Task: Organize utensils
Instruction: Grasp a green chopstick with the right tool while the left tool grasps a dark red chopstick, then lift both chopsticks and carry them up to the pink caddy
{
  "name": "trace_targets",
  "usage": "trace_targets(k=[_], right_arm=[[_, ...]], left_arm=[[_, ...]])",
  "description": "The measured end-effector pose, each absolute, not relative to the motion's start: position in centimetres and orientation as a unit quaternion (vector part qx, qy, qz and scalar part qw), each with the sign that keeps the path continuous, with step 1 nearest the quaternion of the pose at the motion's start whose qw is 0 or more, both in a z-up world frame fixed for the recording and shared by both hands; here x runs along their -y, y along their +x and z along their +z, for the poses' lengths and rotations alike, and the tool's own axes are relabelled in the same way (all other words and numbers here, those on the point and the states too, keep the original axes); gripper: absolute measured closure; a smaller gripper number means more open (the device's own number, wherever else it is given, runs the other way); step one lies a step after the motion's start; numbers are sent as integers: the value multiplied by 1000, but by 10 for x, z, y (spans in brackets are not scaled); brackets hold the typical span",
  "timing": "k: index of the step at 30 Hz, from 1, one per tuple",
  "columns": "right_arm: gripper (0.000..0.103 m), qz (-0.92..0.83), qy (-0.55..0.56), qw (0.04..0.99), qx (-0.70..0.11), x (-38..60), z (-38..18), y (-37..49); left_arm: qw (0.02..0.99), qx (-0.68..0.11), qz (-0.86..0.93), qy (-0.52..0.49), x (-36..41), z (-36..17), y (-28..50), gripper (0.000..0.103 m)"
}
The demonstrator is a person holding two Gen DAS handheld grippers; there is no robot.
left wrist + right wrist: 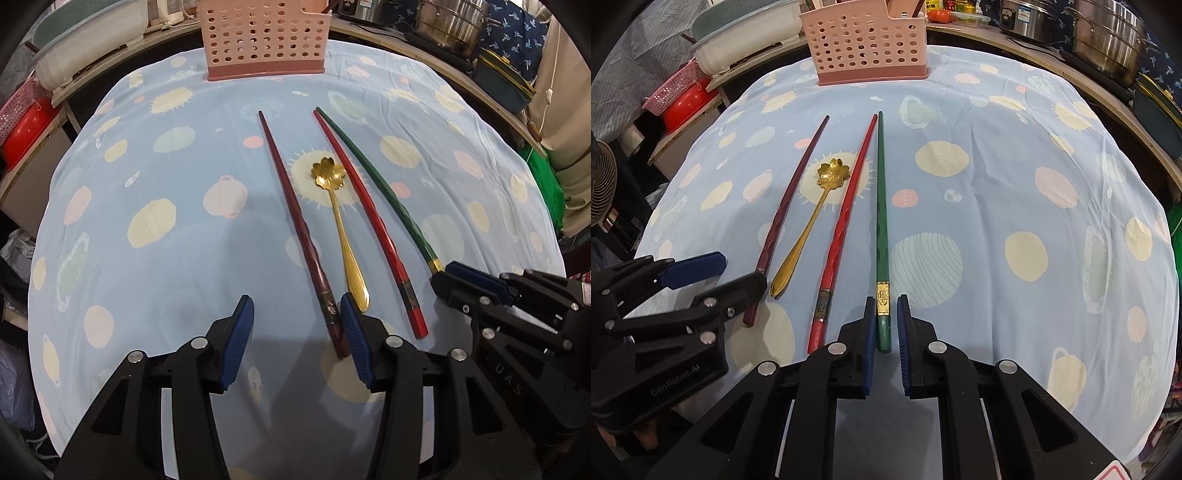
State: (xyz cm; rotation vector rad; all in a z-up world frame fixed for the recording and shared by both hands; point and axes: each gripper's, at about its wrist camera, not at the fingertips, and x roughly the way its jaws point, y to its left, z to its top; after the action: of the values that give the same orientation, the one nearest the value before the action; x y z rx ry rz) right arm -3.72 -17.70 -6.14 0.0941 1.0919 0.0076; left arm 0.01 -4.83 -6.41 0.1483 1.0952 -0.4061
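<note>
Right gripper (pixel 885 325) pinches the green chopstick (pixel 881 221); open cloth (pixel 1015 206) lies rightward.

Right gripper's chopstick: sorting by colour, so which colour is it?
Green chopstick with a gold band, clearest in the right wrist view.

Raised lettering reading "GenRobot.AI" runs along the black body of the left gripper (pixel 738 273), seen at the lower left of the right wrist view. In the left wrist view, the black housing of the right gripper (pixel 441 275) carries the embossed letters "UAS", possibly part of a longer word. A gold band near the butt of the green chopstick (pixel 882 229) bears an engraved emblem too small to read.
</note>
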Motion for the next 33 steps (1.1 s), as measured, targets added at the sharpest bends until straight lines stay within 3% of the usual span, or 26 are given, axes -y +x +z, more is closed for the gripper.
trace_targets(k=[6,15,24,33], right_arm=[[93,4,45,854,-519,177,-62,-37],[96,5,45,854,-519,177,-62,-38],[96,-1,56,862,-504,186,-48,-37],[96,-1,75,894,-441,199,8,-29]], left_arm=[[830,-519,-192,67,47,-66,1,58],[830,-521,-194,54,38,-65,3,95],[850,-493,-177,48,24,-43,9,96],[872,-459,-169,27,11,0,30,96]])
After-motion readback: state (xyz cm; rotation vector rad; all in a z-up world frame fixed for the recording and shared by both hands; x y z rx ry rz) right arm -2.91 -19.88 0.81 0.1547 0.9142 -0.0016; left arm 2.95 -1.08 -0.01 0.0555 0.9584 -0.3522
